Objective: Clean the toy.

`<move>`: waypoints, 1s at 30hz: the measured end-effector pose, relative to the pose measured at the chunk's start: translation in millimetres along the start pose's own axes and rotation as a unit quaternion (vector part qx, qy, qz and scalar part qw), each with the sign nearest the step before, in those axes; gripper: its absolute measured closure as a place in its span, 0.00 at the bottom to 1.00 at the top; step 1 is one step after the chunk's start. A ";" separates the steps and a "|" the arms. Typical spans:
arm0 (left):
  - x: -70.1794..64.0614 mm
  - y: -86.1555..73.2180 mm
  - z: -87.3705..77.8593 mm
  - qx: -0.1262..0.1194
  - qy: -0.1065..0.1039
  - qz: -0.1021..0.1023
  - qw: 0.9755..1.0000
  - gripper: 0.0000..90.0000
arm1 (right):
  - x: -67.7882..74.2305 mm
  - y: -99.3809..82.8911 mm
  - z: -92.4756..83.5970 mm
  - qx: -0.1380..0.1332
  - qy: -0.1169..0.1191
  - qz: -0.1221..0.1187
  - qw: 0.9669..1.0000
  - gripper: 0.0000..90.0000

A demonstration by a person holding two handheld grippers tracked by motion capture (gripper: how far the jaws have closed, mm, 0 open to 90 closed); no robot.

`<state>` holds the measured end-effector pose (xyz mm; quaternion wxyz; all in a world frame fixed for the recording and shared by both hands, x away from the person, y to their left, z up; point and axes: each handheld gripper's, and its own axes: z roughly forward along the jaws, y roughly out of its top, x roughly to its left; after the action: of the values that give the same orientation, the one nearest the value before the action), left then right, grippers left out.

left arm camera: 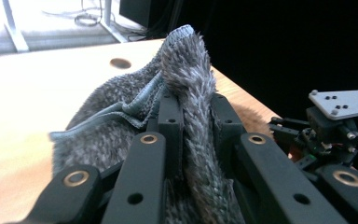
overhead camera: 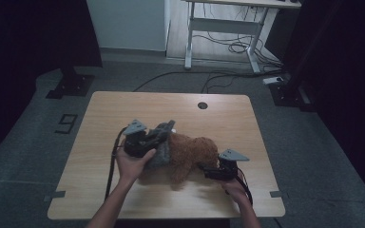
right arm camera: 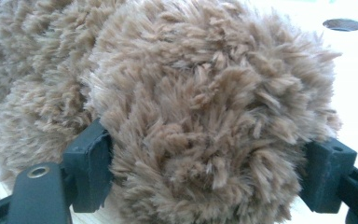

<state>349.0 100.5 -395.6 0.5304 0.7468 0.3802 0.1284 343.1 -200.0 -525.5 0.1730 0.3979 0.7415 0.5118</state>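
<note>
On my table point(overhead camera: 100, 114): one grey fuzzy cloth point(overhead camera: 164, 142) and one brown fuzzy cloth point(overhead camera: 192, 156). I hold two grippers.

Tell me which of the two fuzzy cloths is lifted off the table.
The grey cloth: the left tool pinches it and holds its edge up, while the brown cloth lies bunched on the table.

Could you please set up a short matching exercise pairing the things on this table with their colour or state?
Things:
1. cloth
2. plush toy
3. table
4. left gripper

Descriptions:
A. light wood with a round hole
B. brown and shaggy, between the right gripper's jaws
C. shut on a fold of fabric
D. grey and fuzzy

Pairs: 1-D, 2-B, 3-A, 4-C
</note>
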 end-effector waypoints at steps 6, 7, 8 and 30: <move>-39.5 3.9 55.8 0.033 -0.029 0.035 0.998 0.86 | -2.6 -1.3 -1.2 -0.002 0.007 0.012 1.000 0.27; -43.7 0.6 67.7 0.046 -0.034 0.034 0.998 0.86 | -2.7 -1.2 -1.4 -0.002 0.008 0.012 1.000 0.29; -47.1 -3.8 79.7 0.063 -0.038 0.036 0.997 0.86 | -2.9 -1.2 -1.5 -0.003 0.008 0.011 1.000 0.30; 3.2 -37.0 15.0 0.045 0.071 0.032 0.996 0.88 | -7.1 -4.8 -2.8 0.001 0.016 0.014 1.000 0.41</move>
<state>344.1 97.9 -435.3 0.4635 0.7707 0.3981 0.1810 343.7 -208.1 -529.7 0.1534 0.4001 0.7390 0.5199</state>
